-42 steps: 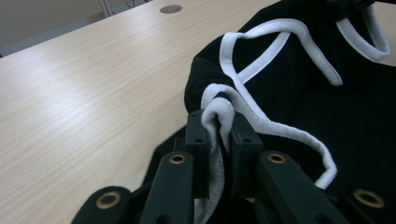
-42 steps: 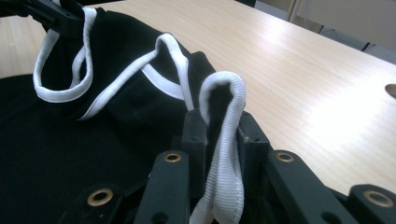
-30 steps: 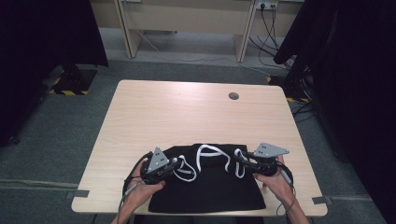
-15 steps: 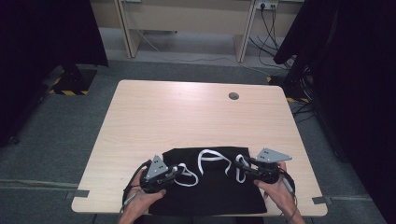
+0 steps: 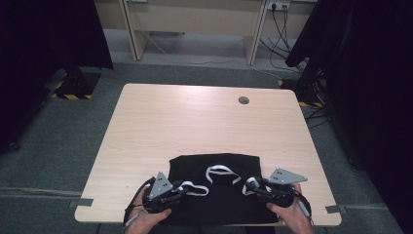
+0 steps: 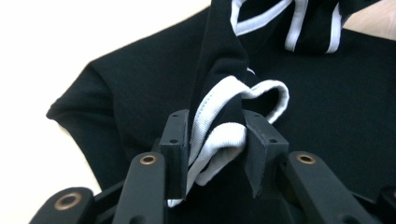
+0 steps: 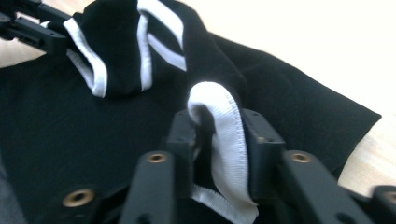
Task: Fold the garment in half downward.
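A black garment (image 5: 214, 165) with white-trimmed openings lies at the near edge of the wooden table (image 5: 195, 122). My left gripper (image 5: 183, 188) sits on its left part. In the left gripper view, that gripper (image 6: 215, 135) has a bunched white trim (image 6: 219, 140) between both pads and still touching them, and its jaws have just been opening. My right gripper (image 5: 251, 185) is on the garment's right part. In the right gripper view, this gripper (image 7: 217, 140) is closed on a loop of white trim (image 7: 224, 126), its jaws having just closed a little. The left gripper (image 7: 28, 28) appears far off there.
A round cable hole (image 5: 243, 100) marks the table's far right. The far half of the tabletop is bare wood. Black curtains (image 5: 360, 73) hang on both sides, and desk legs and cables (image 5: 272, 29) stand beyond the table. A person's hands (image 5: 287, 217) hold both grippers at the near edge.
Both grippers have drawn back toward the near edge, pulling the trimmed openings with them. The garment's far edge now lies closer to the person.
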`<action>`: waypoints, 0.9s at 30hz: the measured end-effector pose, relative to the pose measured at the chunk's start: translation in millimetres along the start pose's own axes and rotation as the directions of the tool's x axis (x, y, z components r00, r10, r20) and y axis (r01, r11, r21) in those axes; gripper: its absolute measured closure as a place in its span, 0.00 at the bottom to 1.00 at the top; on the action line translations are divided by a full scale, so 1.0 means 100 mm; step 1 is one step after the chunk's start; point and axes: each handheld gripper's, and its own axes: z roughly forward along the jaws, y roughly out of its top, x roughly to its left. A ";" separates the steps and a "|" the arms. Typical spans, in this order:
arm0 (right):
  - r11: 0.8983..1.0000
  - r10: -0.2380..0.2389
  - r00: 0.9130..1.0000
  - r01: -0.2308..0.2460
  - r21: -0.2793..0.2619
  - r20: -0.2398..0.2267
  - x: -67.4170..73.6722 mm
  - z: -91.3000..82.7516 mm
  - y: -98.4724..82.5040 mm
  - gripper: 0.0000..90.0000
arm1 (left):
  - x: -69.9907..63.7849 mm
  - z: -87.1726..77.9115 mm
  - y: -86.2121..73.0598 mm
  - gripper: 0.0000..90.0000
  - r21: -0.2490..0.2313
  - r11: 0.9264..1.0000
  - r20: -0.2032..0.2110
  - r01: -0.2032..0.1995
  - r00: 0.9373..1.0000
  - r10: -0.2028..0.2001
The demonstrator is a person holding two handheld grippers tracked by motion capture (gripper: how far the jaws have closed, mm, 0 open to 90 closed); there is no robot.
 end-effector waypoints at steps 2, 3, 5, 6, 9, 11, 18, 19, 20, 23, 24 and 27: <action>1.000 -0.017 1.000 0.017 0.013 -0.006 0.02 0.00 -0.03 0.85 | -0.01 0.02 -0.03 0.72 0.013 1.000 0.004 0.001 1.000 -0.001; 0.999 -0.022 1.000 0.022 0.023 -0.006 0.02 0.01 -0.05 0.86 | -0.01 0.02 -0.04 0.72 0.019 1.000 0.006 0.001 1.000 -0.001; 0.999 -0.029 1.000 0.029 0.041 -0.009 0.03 0.02 -0.08 0.87 | -0.02 0.03 -0.07 0.75 0.037 0.999 0.006 -0.006 1.000 0.006; 0.998 -0.034 0.999 0.034 0.050 -0.010 0.03 0.02 -0.10 0.87 | -0.02 0.03 -0.08 0.75 0.043 0.999 0.008 -0.009 1.000 0.008; 0.996 -0.044 0.999 0.044 0.072 -0.011 0.04 0.03 -0.15 0.88 | -0.03 0.03 -0.09 0.77 0.056 0.998 0.001 -0.020 1.000 0.020; 0.995 -0.047 0.999 0.049 0.085 -0.014 0.05 0.04 -0.19 0.88 | -0.05 0.03 -0.09 0.79 0.068 0.997 -0.009 -0.039 0.999 0.040; 0.991 -0.060 0.998 0.061 0.119 -0.011 0.07 0.08 -0.27 0.89 | -0.07 0.05 -0.10 0.79 0.083 0.996 -0.013 -0.044 0.999 0.045; 0.991 -0.059 0.998 0.059 0.121 -0.010 0.07 0.08 -0.27 0.89 | -0.07 0.06 -0.10 0.79 0.081 0.996 -0.017 -0.044 0.999 0.046; 0.990 -0.061 0.998 0.062 0.123 -0.010 0.06 0.09 -0.26 0.89 | -0.06 0.06 -0.09 0.79 0.085 0.995 -0.018 -0.048 0.999 0.050; 0.990 -0.061 0.998 0.061 0.127 0.000 0.03 0.12 -0.24 0.89 | -0.02 0.11 -0.06 0.79 0.094 0.995 -0.024 -0.045 0.999 0.048; 0.990 -0.059 0.998 0.058 0.128 0.003 0.00 0.14 -0.22 0.89 | 0.01 0.14 -0.05 0.79 0.102 0.994 -0.027 -0.044 0.999 0.047; 0.990 -0.056 0.998 0.053 0.132 0.019 -0.09 0.20 -0.16 0.89 | 0.07 0.21 -0.02 0.79 0.097 0.995 -0.029 -0.029 0.999 0.032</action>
